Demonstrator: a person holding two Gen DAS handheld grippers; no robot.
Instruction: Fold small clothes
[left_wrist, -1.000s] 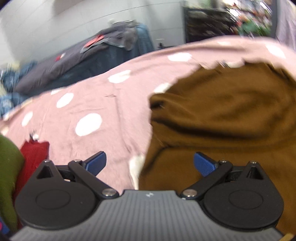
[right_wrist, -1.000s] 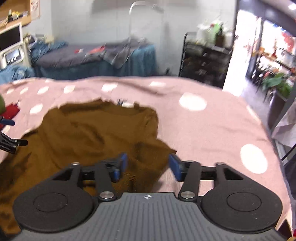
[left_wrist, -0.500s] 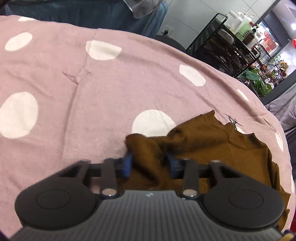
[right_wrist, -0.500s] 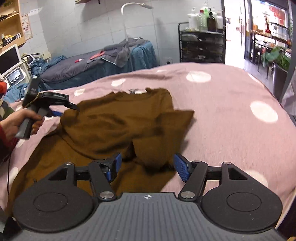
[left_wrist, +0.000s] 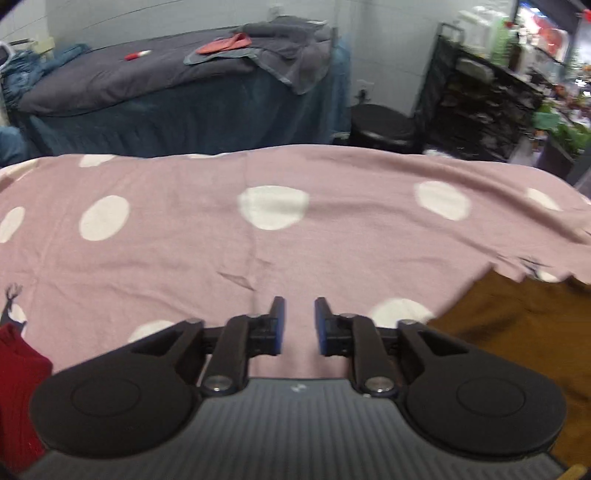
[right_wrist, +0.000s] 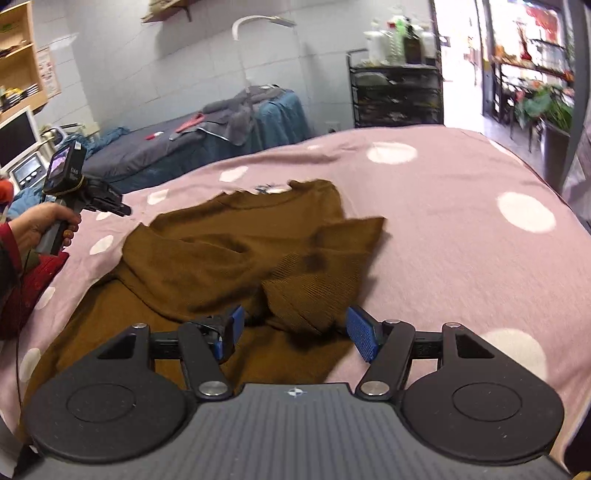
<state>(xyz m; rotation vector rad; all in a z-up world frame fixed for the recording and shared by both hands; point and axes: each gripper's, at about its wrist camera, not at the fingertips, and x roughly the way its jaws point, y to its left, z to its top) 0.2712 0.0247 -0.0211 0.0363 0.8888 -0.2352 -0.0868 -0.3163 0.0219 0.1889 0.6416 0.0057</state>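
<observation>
A brown sweater (right_wrist: 229, 254) lies spread on the pink spotted blanket (right_wrist: 443, 221), both sleeves folded in over its body. My right gripper (right_wrist: 295, 325) is open, low over the sweater's right side, and the ribbed cuff of the right sleeve (right_wrist: 306, 299) lies between its fingers without being pressed. My left gripper (left_wrist: 298, 317) hovers over bare blanket to the left of the sweater (left_wrist: 517, 325). Its jaws are closing to a narrow gap with nothing between them. The right wrist view shows a hand holding the left gripper (right_wrist: 110, 206) off the sweater's left edge.
A red garment (left_wrist: 18, 369) lies at the blanket's left edge, below the left hand (right_wrist: 33, 280). Beyond the blanket stand a grey-covered bed (left_wrist: 147, 81), a black stool (left_wrist: 380, 122) and a black shelf rack (right_wrist: 399, 96). An open doorway is at the far right.
The left gripper went from wide open to nearly shut around a fold of the sweater, then let it go and swung left over bare blanket. The right gripper barely moved.
</observation>
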